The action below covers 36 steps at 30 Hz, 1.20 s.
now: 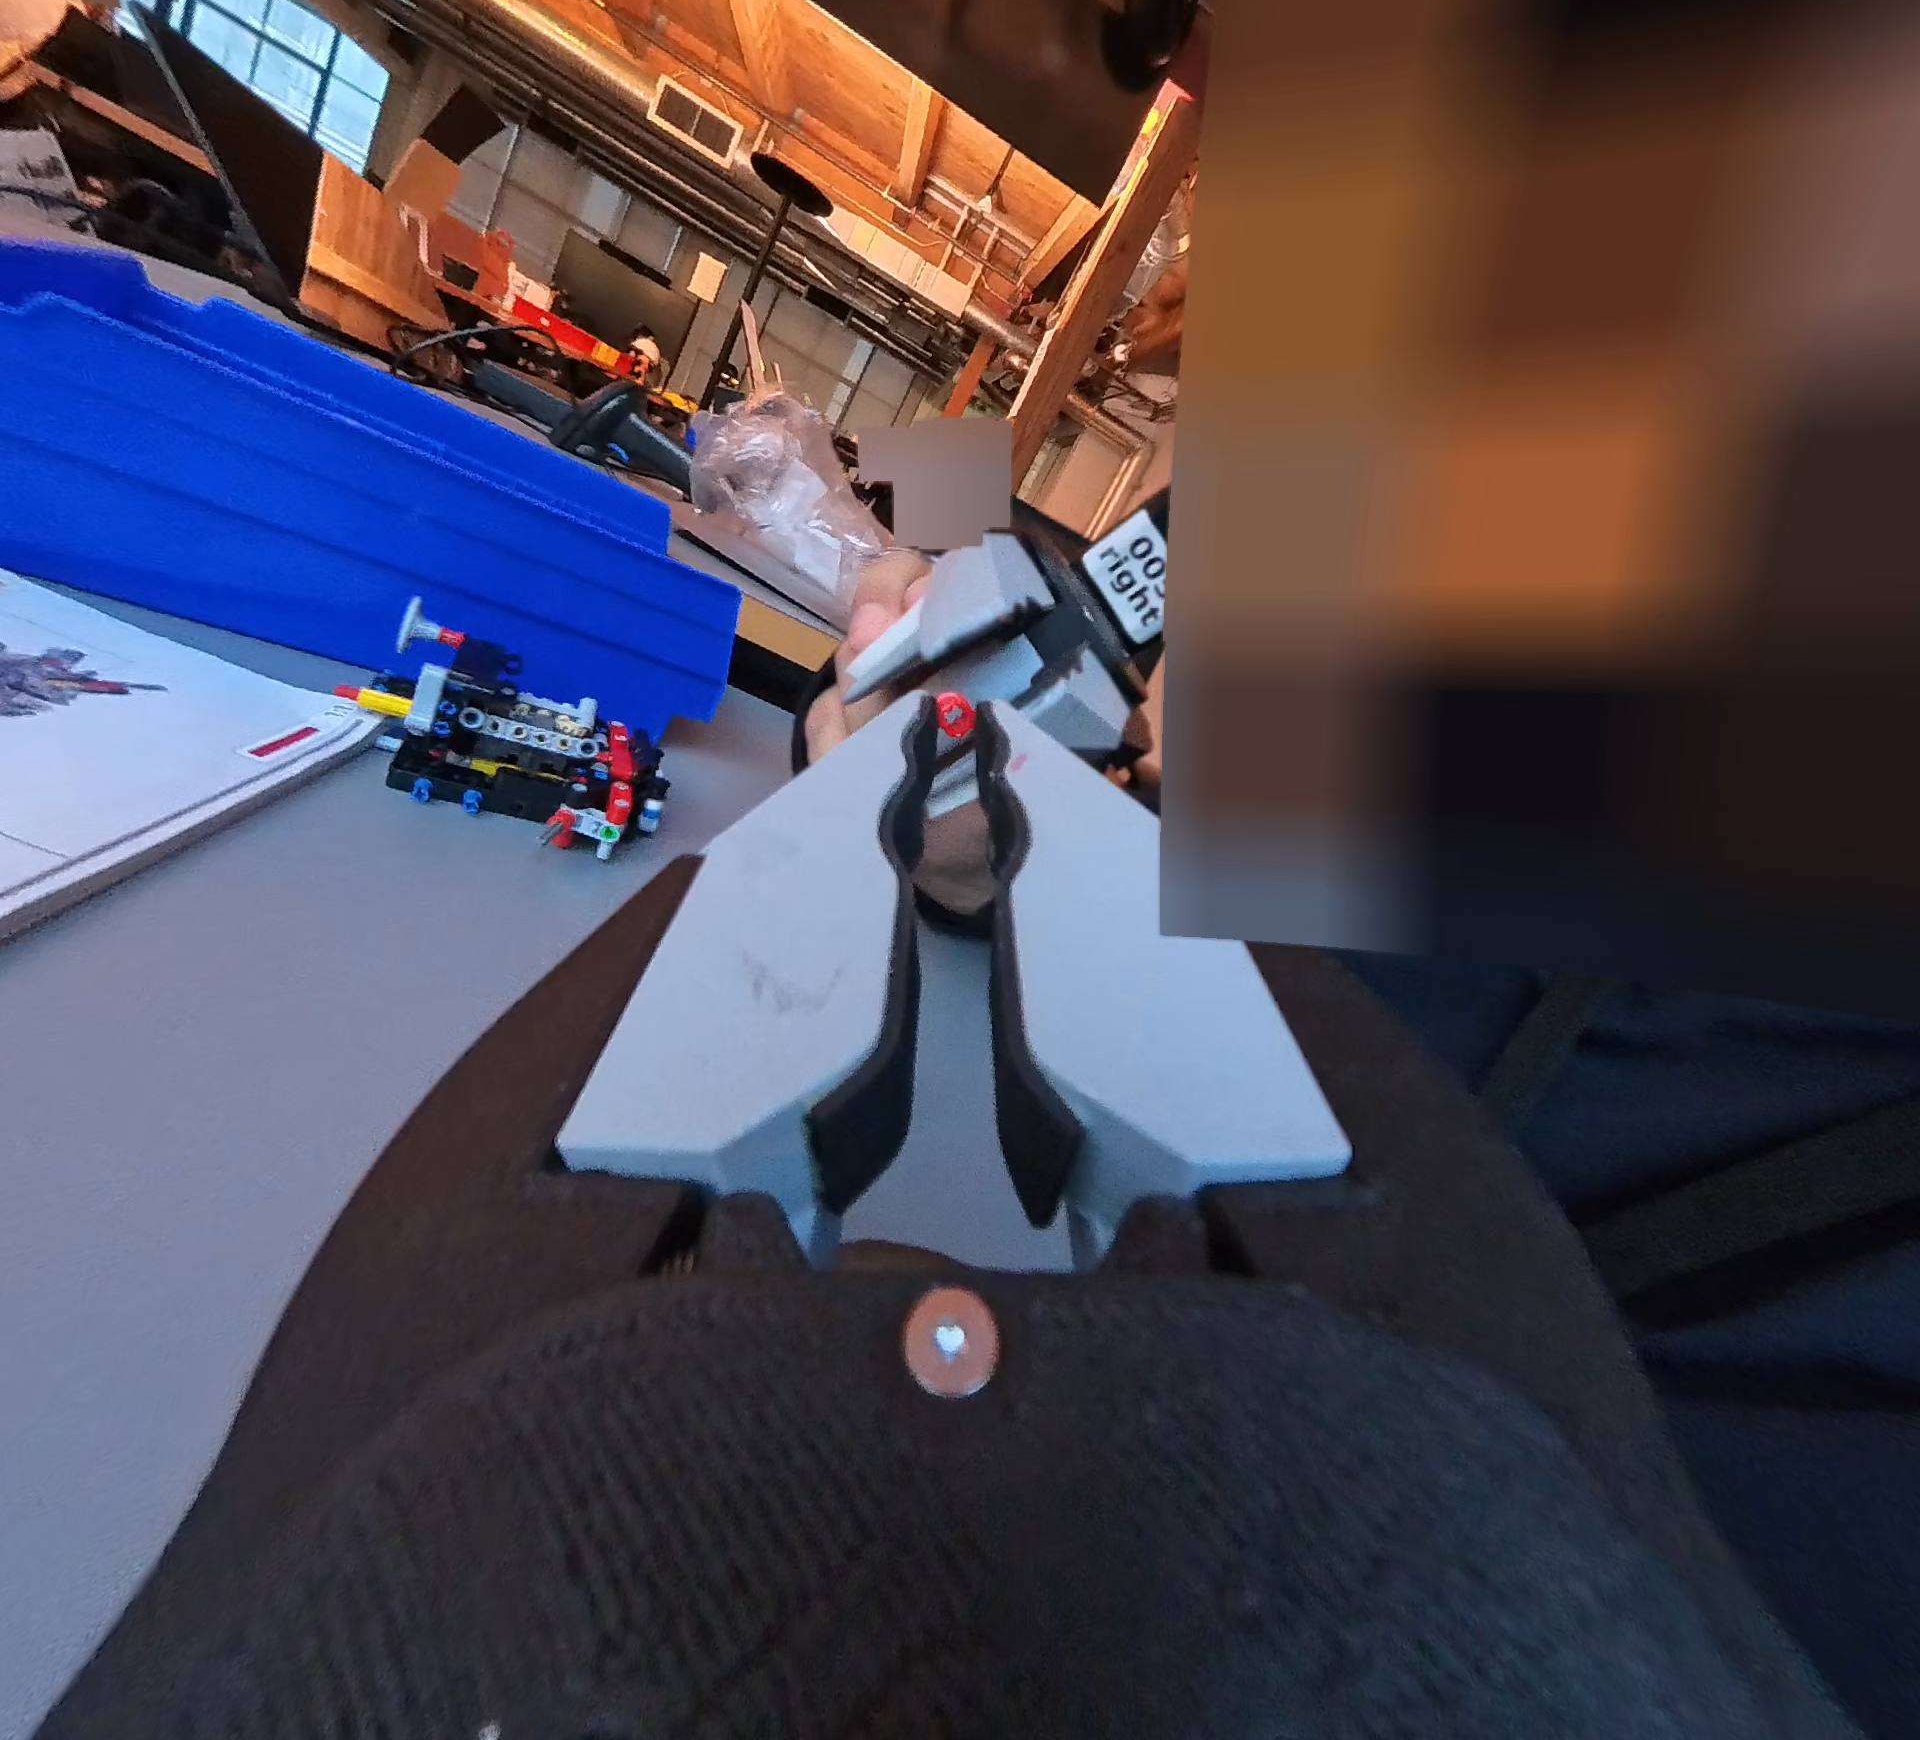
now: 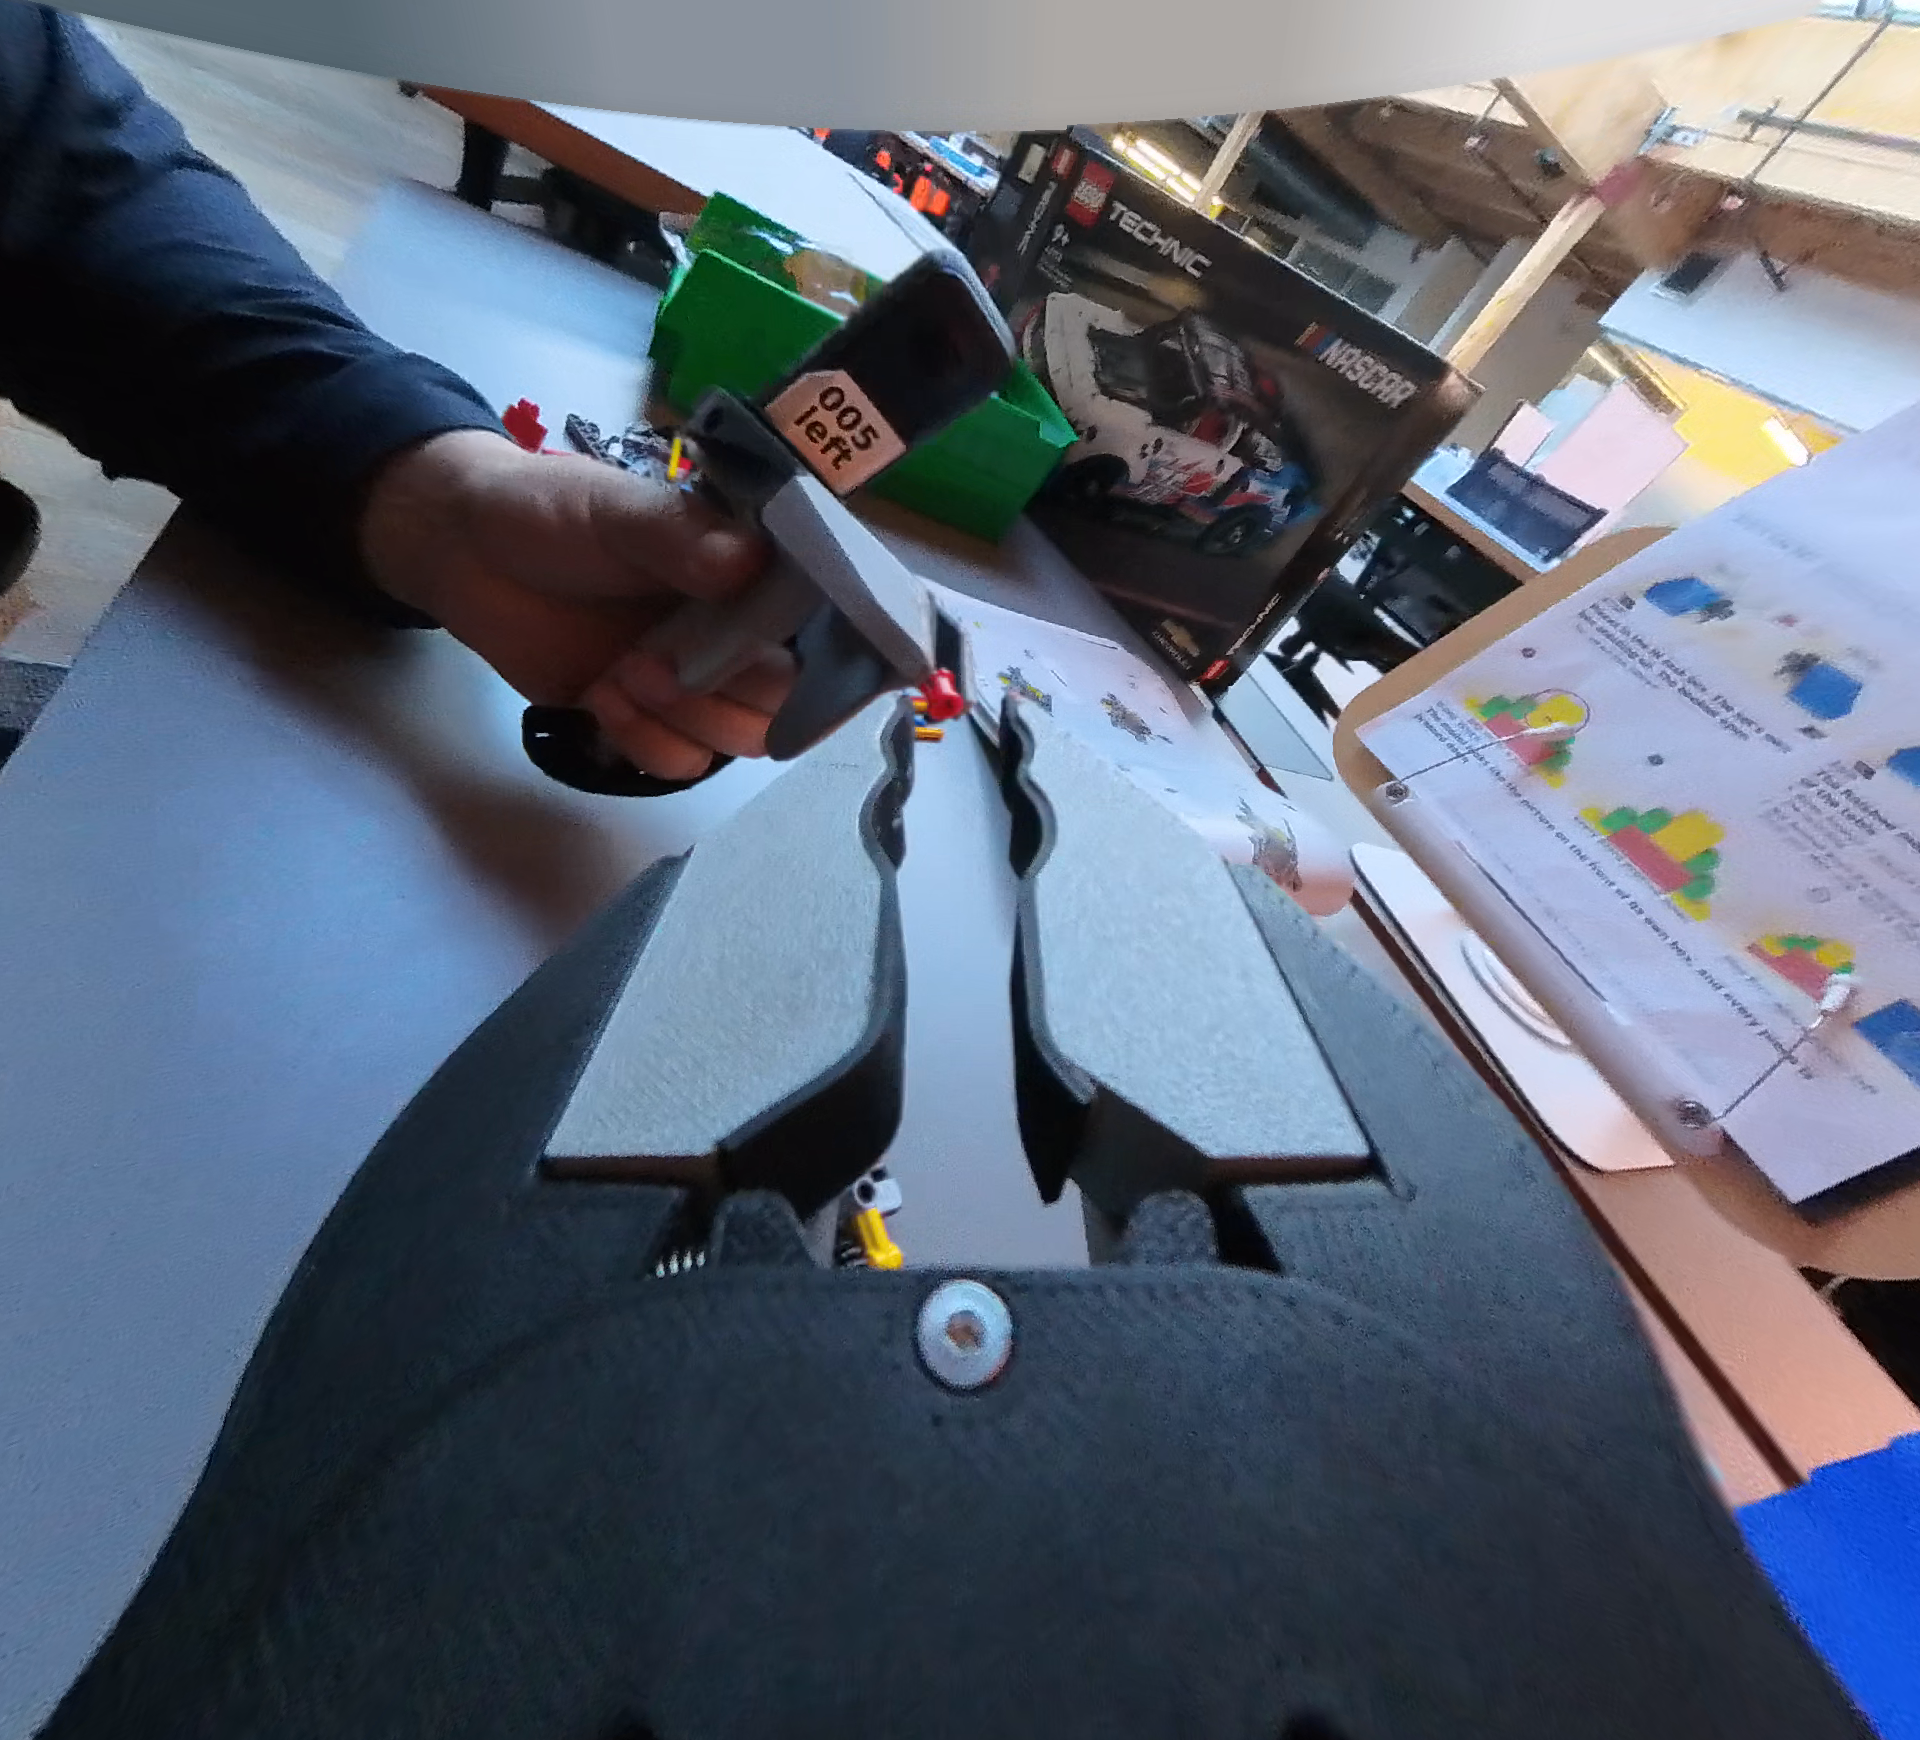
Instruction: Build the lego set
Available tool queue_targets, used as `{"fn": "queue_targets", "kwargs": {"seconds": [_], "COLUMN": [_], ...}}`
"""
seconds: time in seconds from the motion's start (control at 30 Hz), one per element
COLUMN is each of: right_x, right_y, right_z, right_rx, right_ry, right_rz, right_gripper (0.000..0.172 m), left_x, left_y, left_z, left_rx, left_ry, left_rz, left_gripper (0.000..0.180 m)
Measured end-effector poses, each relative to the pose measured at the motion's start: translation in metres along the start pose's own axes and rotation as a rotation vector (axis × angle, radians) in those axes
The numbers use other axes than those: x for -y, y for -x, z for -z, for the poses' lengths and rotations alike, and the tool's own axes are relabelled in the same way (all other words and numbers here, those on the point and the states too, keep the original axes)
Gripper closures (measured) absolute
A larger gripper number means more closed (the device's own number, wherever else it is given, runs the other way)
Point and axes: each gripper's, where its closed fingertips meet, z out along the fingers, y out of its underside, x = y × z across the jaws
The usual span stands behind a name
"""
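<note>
Above the grey table (image 1: pixel 312 1015), near its front edge, the left gripper (image 1: pixel 951 716) pinches a small red connector piece (image 1: pixel 951 714) at its very fingertips, both pads pressed on it. Gripped at the tip, the piece stands clear for access. The right gripper (image 2: pixel 954 724) faces it, jaws narrowly parted and apparently empty, its fingertips just beside the piece. A partly built black brick model (image 1: pixel 520 755) sits beside the blue bin (image 1: pixel 312 485), by an open instruction booklet (image 1: pixel 125 755).
</note>
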Motion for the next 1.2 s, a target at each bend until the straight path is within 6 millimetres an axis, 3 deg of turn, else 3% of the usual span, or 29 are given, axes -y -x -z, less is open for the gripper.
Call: {"fn": "queue_targets", "kwargs": {"seconds": [0.2, 0.67, 0.87, 1.2], "right_x": [-0.009, -0.014, -0.021, -0.034], "right_y": [0.008, 0.004, 0.005, 0.018], "right_z": [-0.006, -0.006, -0.008, -0.009], "right_rx": [-0.002, -0.080, -0.128, -0.012], "right_ry": [0.062, 0.099, 0.131, 0.173], "right_rz": [0.090, 0.221, 0.370, 0.324], "right_gripper": [0.163, 0.169, 0.169, 0.169], "left_x": [-0.001, -0.008, -0.014, -0.032], "left_y": [0.001, 0.008, 0.014, 0.019], "left_z": [0.000, 0.000, 0.001, 0.005], "left_rx": [-0.036, -0.018, -0.012, -0.034], "left_ry": [-0.022, 0.017, 0.049, 0.169], "left_rz": [0.085, 0.129, 0.204, 0.350], "left_gripper": [0.176, 0.176, 0.176, 0.177]}}
